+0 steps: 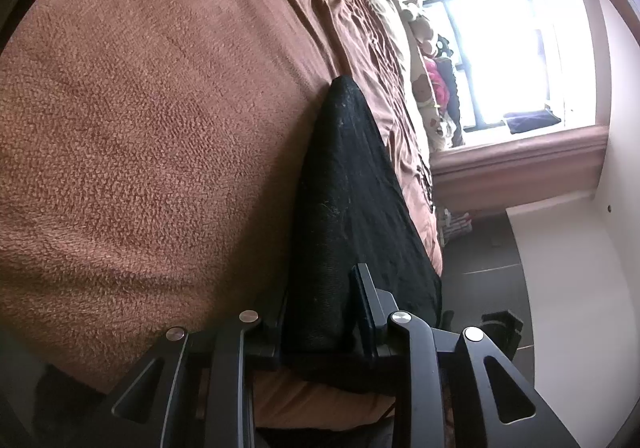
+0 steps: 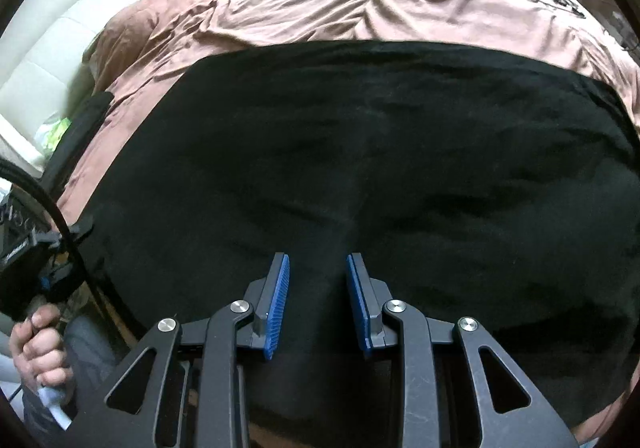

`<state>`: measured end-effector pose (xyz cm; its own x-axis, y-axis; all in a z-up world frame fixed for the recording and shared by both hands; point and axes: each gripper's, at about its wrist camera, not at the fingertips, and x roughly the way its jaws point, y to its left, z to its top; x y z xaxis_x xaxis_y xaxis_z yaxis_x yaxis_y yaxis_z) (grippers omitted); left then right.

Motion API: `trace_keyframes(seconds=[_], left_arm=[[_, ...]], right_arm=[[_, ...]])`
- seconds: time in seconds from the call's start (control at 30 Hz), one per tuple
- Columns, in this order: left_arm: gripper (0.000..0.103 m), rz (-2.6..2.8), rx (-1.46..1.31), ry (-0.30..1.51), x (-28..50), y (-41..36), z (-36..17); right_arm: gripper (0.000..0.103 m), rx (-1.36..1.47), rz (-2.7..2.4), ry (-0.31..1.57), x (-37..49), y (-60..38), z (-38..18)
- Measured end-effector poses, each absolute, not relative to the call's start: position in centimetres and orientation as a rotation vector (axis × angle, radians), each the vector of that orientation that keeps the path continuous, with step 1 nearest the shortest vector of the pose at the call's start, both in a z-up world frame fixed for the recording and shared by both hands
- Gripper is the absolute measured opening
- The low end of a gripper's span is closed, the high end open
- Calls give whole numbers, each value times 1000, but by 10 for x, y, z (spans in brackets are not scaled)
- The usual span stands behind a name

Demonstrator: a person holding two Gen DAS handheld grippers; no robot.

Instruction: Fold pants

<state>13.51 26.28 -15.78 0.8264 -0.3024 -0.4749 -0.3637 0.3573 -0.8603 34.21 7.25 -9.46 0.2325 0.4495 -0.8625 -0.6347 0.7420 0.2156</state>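
Right wrist view: the black, soft knit pants point(image 2: 360, 168) lay flat on the wrinkled brown bedspread point(image 2: 320, 4), their long axis running left to right. My right gripper point(image 2: 316, 300) hung just over their near edge, blue pads parted, nothing between them. Left wrist view: my left gripper point(image 1: 324, 312) was at the pants' end point(image 1: 352, 208), its jaws closed onto a raised fold of cloth. I judged the right the freer to take the near edge.

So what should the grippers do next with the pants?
Probably bring the right gripper down and pinch the pants. Its jaws stand apart above the flat cloth, holding nothing, while the left gripper already has an edge of the pants between its fingers.
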Motion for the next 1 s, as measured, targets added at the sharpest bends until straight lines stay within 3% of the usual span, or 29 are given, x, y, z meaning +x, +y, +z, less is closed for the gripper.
trace_keyframes(seconds=[0.47, 0.7, 1.0], left_arm=[[30, 46, -1223, 629, 132, 260, -156], [30, 51, -1234, 626, 130, 261, -156], [30, 63, -1251, 634, 129, 261, -158]], right_arm=[[27, -253, 860, 1149, 308, 58, -99], [22, -223, 841, 1118, 326, 54, -78], [14, -168, 767, 1156, 367, 80, -93]])
